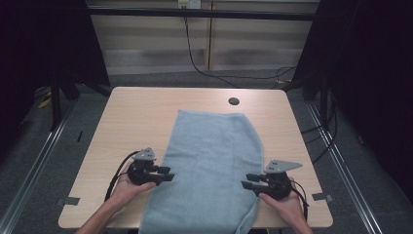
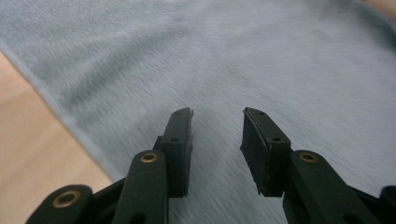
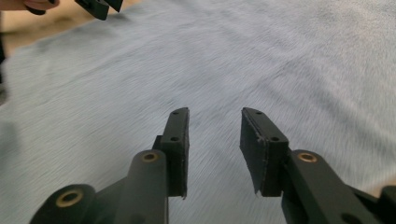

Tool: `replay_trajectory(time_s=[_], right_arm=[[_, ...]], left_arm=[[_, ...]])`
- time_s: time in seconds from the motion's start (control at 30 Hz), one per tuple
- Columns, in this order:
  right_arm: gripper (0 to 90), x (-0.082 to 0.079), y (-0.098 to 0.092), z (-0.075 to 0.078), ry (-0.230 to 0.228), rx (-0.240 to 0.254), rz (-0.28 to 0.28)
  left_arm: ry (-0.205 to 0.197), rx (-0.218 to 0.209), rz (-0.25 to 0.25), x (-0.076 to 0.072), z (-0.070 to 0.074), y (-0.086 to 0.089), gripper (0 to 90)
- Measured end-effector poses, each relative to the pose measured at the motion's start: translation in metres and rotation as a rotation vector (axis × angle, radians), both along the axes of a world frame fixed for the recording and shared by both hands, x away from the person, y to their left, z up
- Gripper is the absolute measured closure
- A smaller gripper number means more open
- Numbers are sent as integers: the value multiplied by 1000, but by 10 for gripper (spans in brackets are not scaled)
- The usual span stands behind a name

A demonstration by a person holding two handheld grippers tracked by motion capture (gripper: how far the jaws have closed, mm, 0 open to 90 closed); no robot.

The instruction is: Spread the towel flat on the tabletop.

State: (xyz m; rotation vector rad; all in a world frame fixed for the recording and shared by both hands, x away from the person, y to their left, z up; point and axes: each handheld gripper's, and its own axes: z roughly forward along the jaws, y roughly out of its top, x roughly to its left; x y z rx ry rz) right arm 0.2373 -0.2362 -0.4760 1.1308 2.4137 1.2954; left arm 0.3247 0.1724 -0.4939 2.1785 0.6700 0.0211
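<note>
High view: plain light-blue towel (image 1: 209, 165) on wooden table (image 1: 131, 122), unlabelled.

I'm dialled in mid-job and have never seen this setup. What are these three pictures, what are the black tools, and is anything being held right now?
There is no robot arm here: a person holds a hand-held two-jaw tool in each hand. The high view looks down on a light wooden table from the person's side. The left gripper is at the left, the right gripper at the right, and both point inward at each other.

The other two pictures come from cameras riding on those tools, looking along their black jaws. In the left gripper view, the left gripper hangs over a light blue towel, near its edge. In the right gripper view, the right gripper is also over the cloth.

The towel lies spread down the middle of the table, its near end hanging over the front edge. Both pairs of jaws stand apart with nothing between them, so nothing is held.
</note>
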Motion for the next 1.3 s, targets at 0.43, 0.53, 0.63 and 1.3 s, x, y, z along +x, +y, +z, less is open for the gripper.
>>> replay_trajectory(time_s=[0.43,0.53,0.63,1.3], right_arm=[[569,62,26,-15,18,-60,-71],[555,74,34,-19,22,-76,-77],[572,85,44,-26,36,-86,-81],[717,-13,40,-24,43,-107,78]], left_arm=[[64,19,-56,-50,-4,37,683],[75,-8,-49,-52,-3,44,645],[47,-30,-15,-39,-1,46,617],[13,-37,50,-34,-12,43,552]])
